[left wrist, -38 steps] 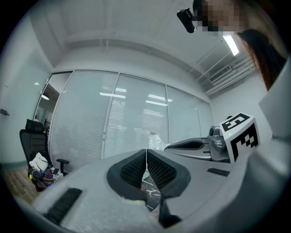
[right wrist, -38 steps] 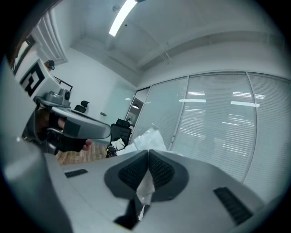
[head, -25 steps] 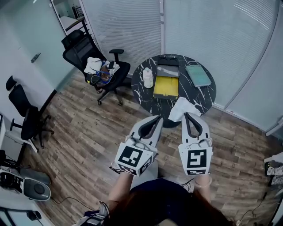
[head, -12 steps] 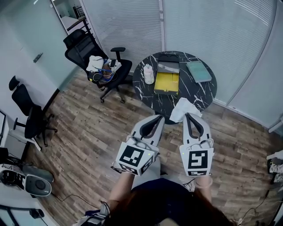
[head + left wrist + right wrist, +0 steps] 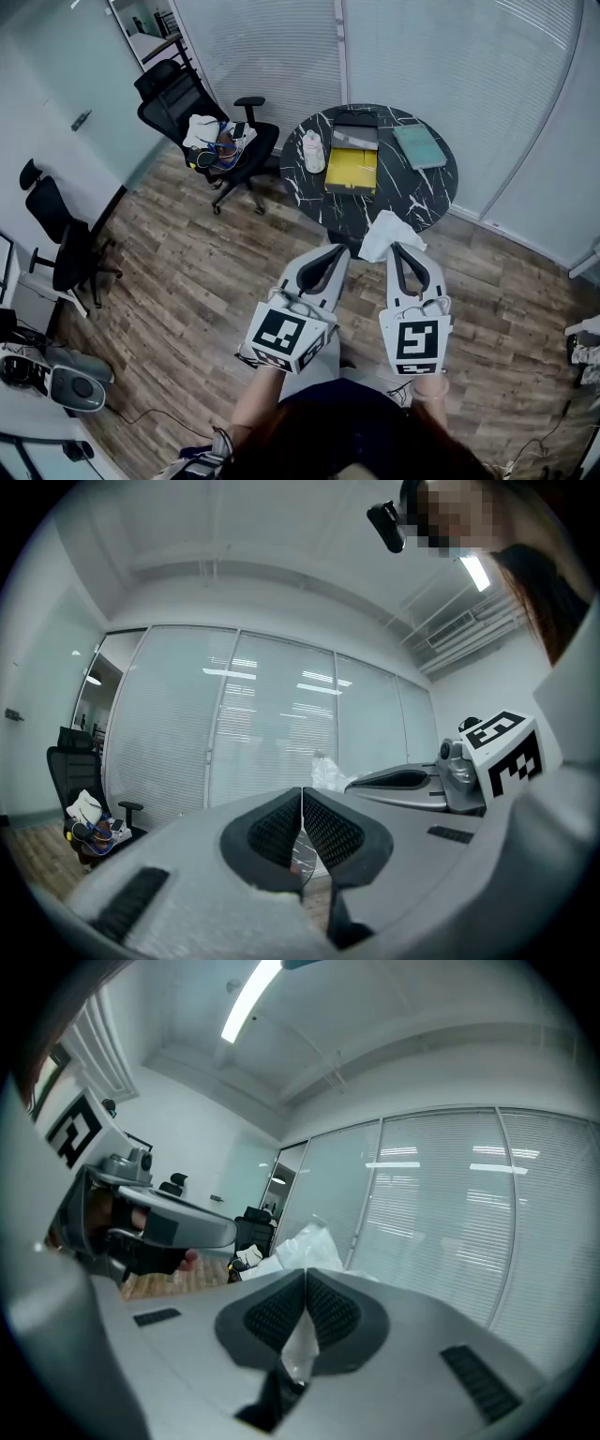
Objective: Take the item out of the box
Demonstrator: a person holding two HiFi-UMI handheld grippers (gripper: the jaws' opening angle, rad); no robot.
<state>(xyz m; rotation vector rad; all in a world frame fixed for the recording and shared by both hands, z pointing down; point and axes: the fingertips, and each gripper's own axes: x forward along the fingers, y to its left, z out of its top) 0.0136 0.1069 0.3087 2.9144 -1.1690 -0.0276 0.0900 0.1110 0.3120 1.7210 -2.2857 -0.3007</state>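
While you stand a good way off from it, the wood floor (image 5: 187, 272) fills most of the head view, with the round black marble table (image 5: 412, 202) up against the blinds and an office chair (image 5: 202, 122) piled with clutter to its left. On that table the box (image 5: 352, 169) lies open, its yellow inside showing and looking empty from here, a greenish flat pad (image 5: 419, 147) just beside it.

Now down to your hands. Your left gripper (image 5: 340, 250) has its jaws pressed together on nothing; its own view shows only the table through the slit behind the tips. Your right gripper (image 5: 394, 246) is the busy one: jaws clamped tight on the crumpled white item (image 5: 380, 234), a thin sheet of it pinched between the pads and running down behind them.

So the main job looks done: the item is out of the box, well apart from it, in the air in front of you. What seems left is to set it down somewhere.

As for its lie, the item fans out past the jaw tips toward the table, its long axis roughly in line with the jaws, leaning a little to your left. It is loose and rumpled, so that is only rough.
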